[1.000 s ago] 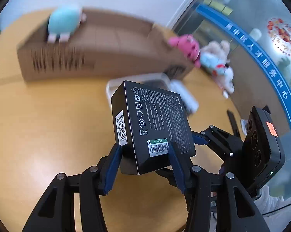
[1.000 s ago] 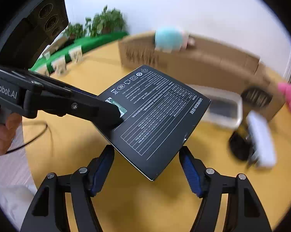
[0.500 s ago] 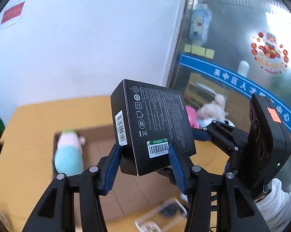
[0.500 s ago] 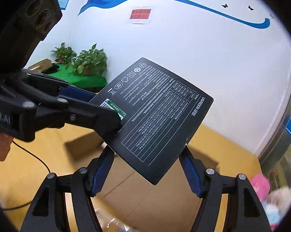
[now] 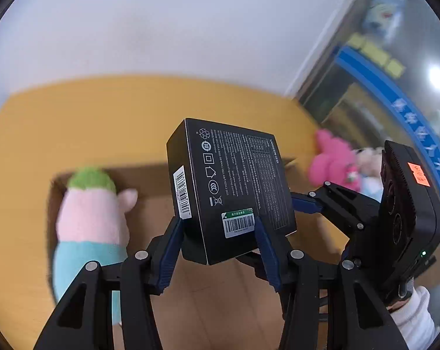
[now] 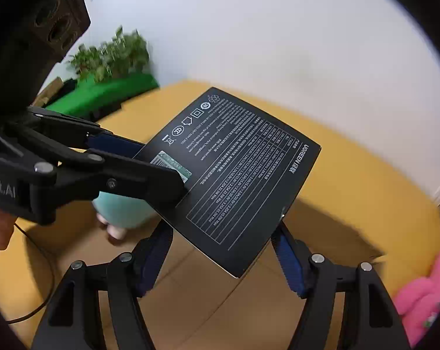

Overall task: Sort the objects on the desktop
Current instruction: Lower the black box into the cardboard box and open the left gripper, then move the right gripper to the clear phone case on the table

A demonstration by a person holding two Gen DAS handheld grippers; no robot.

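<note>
A soft pastel plush toy (image 5: 88, 227) lies in an open cardboard box (image 5: 190, 300) on the yellow table (image 5: 74, 122), below a flat matte black carton (image 5: 231, 189) clamped by the left gripper (image 5: 217, 242) and right gripper (image 6: 222, 259)

White wall (image 5: 161, 29), yellow table (image 5: 103, 116), glass partition (image 5: 395, 73), potted plants (image 6: 114, 52).

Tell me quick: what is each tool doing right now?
Left tool: closed on the black box.
Right tool: closed on the same black box, across its wider span.
</note>
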